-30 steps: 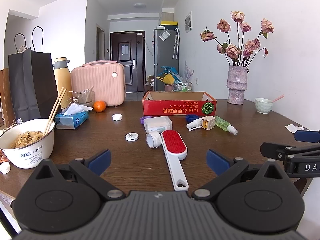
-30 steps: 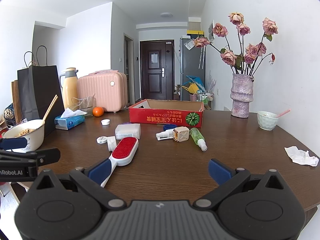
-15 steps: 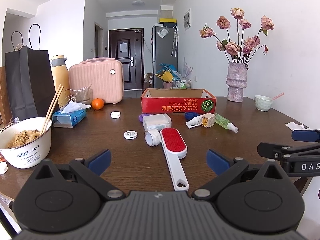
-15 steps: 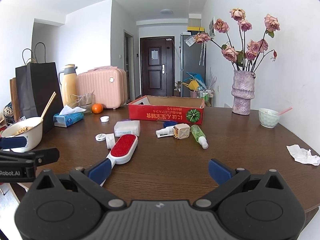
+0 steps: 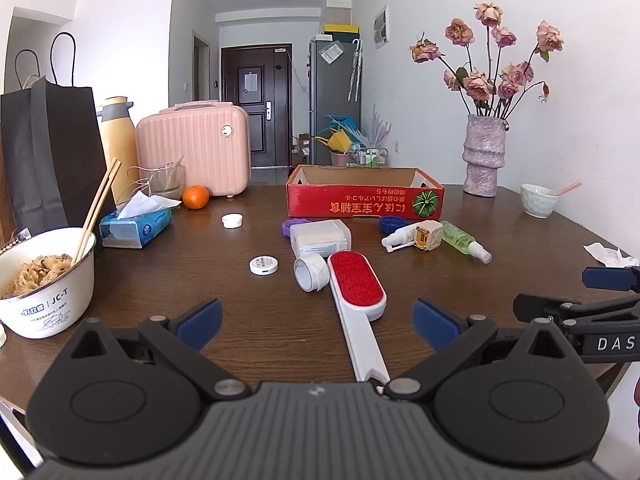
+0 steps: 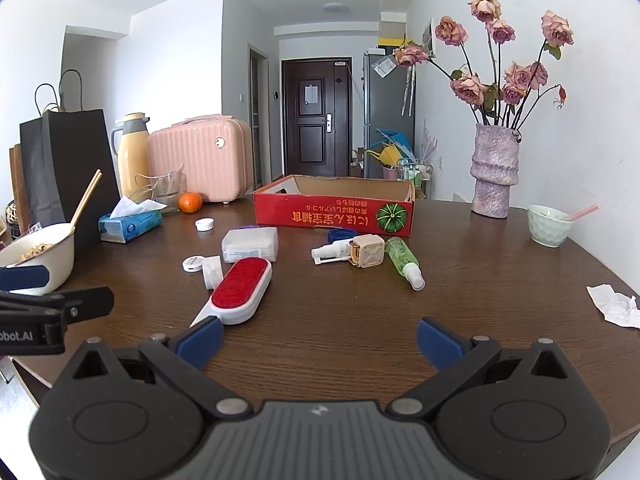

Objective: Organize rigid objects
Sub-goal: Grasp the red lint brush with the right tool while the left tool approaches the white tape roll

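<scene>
I'm holding my left fingers (image 5: 316,322) wide apart, gripping nothing, w/ the lint brush (image 5: 357,293) handle lying between them on the desk (image 5: 240,320). Should close squarely on the handle. Noodle bowl (image 5: 44,304) is holding noodles & chopsticks; red cardboard box (image 5: 366,202) interior's hidden. Right fingers (image 6: 320,340) are also spread, empty.

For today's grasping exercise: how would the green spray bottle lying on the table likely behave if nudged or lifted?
The green spray bottle lies on its side and looks cylindrical, so it would probably roll. Its clear plastic looks smooth, perhaps slippery. Probably stiff and fairly light.
</scene>
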The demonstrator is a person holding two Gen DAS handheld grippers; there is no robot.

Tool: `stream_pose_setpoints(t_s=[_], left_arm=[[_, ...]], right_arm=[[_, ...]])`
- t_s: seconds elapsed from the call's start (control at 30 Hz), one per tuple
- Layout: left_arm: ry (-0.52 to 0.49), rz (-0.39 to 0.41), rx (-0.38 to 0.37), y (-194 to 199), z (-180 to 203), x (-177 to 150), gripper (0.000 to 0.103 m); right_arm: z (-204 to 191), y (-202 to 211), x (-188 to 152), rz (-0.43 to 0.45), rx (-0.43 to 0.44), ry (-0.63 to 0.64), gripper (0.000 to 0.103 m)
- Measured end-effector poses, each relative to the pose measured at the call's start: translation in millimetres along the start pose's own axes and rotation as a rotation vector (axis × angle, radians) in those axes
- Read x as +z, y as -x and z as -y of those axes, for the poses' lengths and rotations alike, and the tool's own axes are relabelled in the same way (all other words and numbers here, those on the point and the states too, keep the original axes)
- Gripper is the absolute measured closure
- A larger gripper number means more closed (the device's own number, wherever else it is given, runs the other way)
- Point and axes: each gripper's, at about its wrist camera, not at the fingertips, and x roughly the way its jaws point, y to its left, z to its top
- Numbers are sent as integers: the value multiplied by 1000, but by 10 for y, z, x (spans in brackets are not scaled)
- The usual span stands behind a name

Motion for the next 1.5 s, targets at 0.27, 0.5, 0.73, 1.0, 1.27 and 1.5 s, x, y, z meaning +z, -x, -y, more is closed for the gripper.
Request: stream_pose_setpoints(t_s=[0.27,0.5,0.73,1.0,1.27,1.5], left_arm=[[7,-37,0,-279,-39,50,0],[16,-77,0,-533,-84,96,0],[28,-107,5,-748,-152,128,0],[39,-143,21,-973,-262,154,0],[42,-166,32,-1169,-366,174,0],[54,-184,49,-1353,-566,200,0]], right_arm=[[2,-275,68,-33,5,2,0],[-8,-530,130,-61,15,5,0],[-45,-786,180,-90,30,8,0],[-144,-1042,218,-124,53,21,0],[-263,-1280,270,-152,68,26,0],[-399,-1509,316,-186,84,40,0]])
